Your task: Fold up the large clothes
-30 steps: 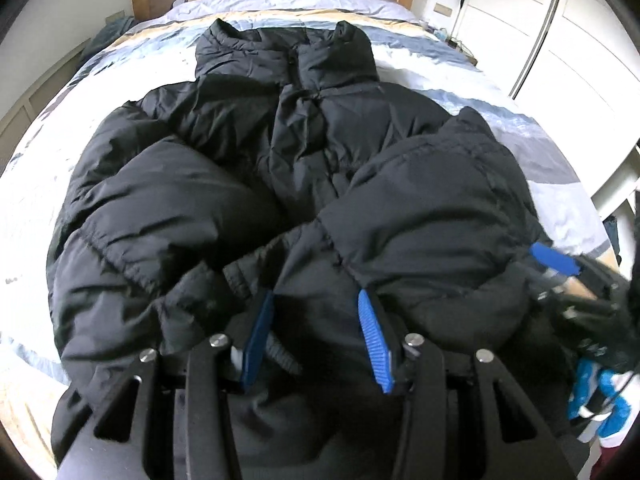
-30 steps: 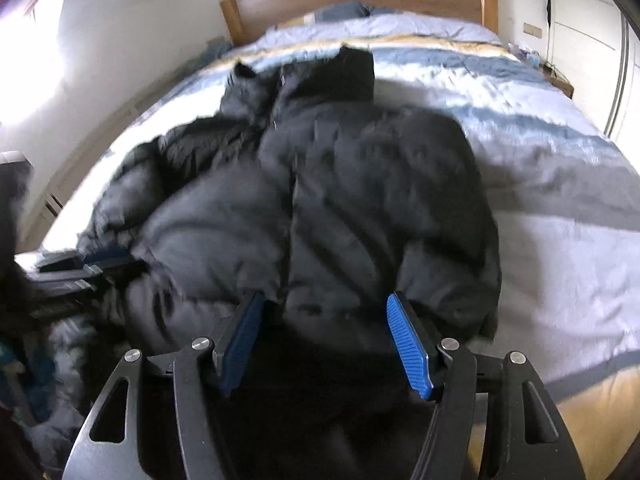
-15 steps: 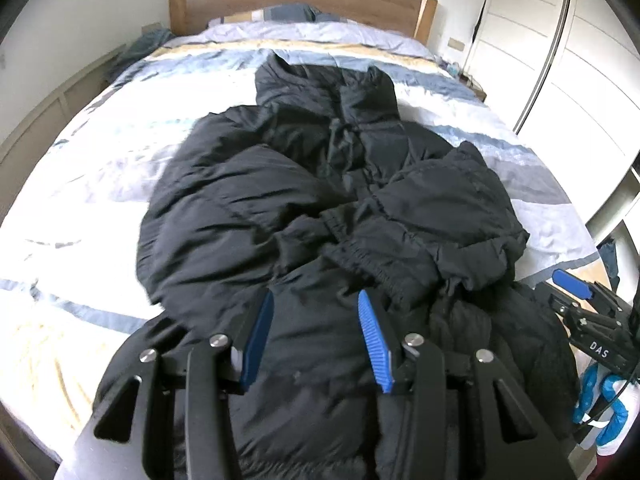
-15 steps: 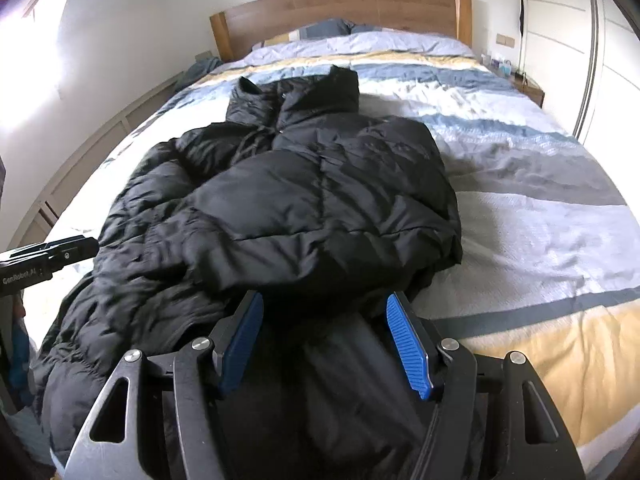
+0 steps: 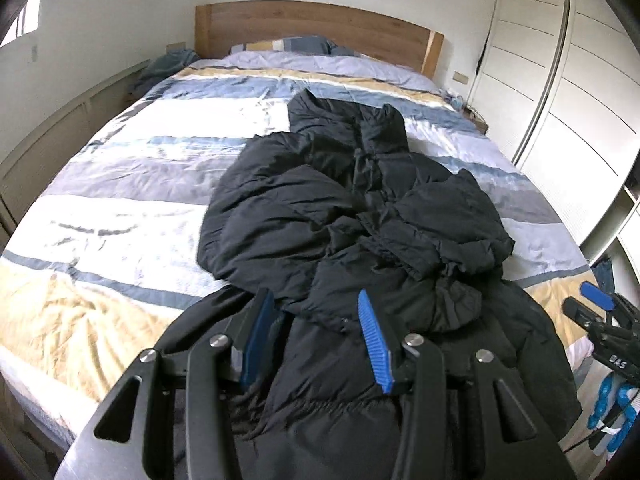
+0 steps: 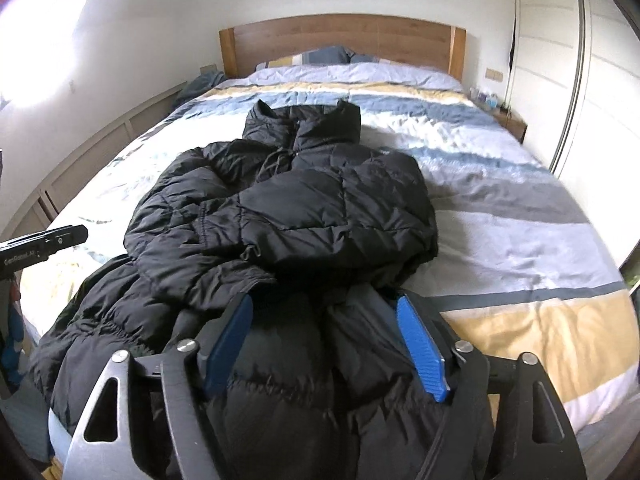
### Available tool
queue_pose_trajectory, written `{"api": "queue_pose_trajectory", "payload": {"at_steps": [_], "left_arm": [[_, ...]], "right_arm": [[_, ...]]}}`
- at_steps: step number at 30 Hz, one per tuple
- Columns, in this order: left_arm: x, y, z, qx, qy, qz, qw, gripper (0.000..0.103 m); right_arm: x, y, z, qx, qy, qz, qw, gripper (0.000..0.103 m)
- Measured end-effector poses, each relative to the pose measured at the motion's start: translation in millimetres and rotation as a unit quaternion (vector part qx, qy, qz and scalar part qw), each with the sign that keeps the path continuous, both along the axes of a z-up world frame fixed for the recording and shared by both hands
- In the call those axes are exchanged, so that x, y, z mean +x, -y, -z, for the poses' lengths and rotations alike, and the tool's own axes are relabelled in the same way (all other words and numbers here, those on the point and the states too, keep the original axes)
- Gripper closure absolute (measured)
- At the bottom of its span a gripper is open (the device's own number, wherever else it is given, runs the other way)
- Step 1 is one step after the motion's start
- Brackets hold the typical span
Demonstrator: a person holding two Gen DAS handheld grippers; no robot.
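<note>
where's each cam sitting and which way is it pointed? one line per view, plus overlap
Left wrist: on the left gripper at the bed's foot, looking down toward the headboard over the black jacket; its own blue fingers show, right gripper at the right edge.
Right wrist: on the right gripper, jaws opening, same facing; left gripper at the left edge.
Shared: jacket, striped bedding, headboard, wardrobe.

A black puffer jacket (image 5: 360, 232) lay on the striped bed (image 5: 120, 208), collar toward the headboard (image 5: 312, 28); the left tool (image 5: 316, 336) hovered over its hem, blue pads apart.
</note>
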State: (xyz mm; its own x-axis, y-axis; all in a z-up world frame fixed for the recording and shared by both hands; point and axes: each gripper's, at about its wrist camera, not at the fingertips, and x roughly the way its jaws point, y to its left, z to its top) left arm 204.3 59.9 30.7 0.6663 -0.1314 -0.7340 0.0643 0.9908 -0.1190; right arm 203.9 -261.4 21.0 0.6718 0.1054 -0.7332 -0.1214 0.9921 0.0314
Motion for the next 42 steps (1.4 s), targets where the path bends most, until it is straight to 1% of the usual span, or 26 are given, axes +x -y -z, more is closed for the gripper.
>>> {"api": "queue_pose_trajectory", "payload": {"at_steps": [4,7,11,16,17,18,19,20,22,26,31,36,42], "left_arm": [[-17.6,-5.5,-0.7,0.012,0.006,-0.012,0.9998,0.061],[-30.6,-9.1,-4.0,0.019,0.018,-0.024,0.9994,0.061],[-40.8,-14.2,-11.7,0.029,0.037,-0.040,0.9981,0.061],[-37.2,-17.9,-23.9,0.044,0.058,-0.050,0.9961,0.060],[-35.1,-17.9,-26.1,0.047,0.061,-0.050,0.9957,0.059],[-32.6,-17.6,-28.3,0.051,0.065,-0.049,0.9954,0.053],[-30.4,-17.5,-30.1,0.053,0.068,-0.049,0.9951,0.049],[-27.5,-17.3,-31.9,0.057,0.071,-0.048,0.9947,0.049],[-18.8,-16.8,-35.0,0.065,0.075,-0.045,0.9941,0.049],[0.3,-16.2,-36.0,0.069,0.074,-0.040,0.9941,0.048],[30.2,-14.8,-30.5,0.077,0.064,-0.035,0.9944,0.048],[66.0,-11.3,-20.6,0.090,0.050,-0.031,0.9942,0.048],[112.9,-8.8,-9.8,0.107,0.036,-0.029,0.9931,0.048]], "right_arm": [[-16.8,-4.6,-10.3,-0.006,0.012,0.007,1.000,0.023],[-23.5,-5.4,-12.1,0.007,0.017,0.018,1.000,0.021],[-21.8,-5.7,-10.1,0.022,0.016,0.034,0.999,0.020],[-13.6,-8.9,-8.2,0.020,0.018,0.035,0.999,0.018],[-11.7,-8.5,-7.6,0.020,0.019,0.036,0.999,0.018],[-9.2,-7.6,-7.5,0.020,0.019,0.036,0.999,0.016],[-5.9,-6.1,-7.4,0.019,0.018,0.038,0.999,0.014],[-2.0,-4.6,-7.5,0.019,0.018,0.040,0.999,0.010],[6.0,1.0,-8.1,0.022,0.020,0.046,0.998,0.008],[26.4,13.1,-6.1,0.028,0.014,0.057,0.998,0.008],[53.7,27.6,0.6,0.031,0.003,0.065,0.997,0.008],[84.3,42.2,6.4,0.038,-0.005,0.074,0.996,0.008],[124.0,56.1,8.5,0.035,-0.010,0.076,0.996,0.008]]}}
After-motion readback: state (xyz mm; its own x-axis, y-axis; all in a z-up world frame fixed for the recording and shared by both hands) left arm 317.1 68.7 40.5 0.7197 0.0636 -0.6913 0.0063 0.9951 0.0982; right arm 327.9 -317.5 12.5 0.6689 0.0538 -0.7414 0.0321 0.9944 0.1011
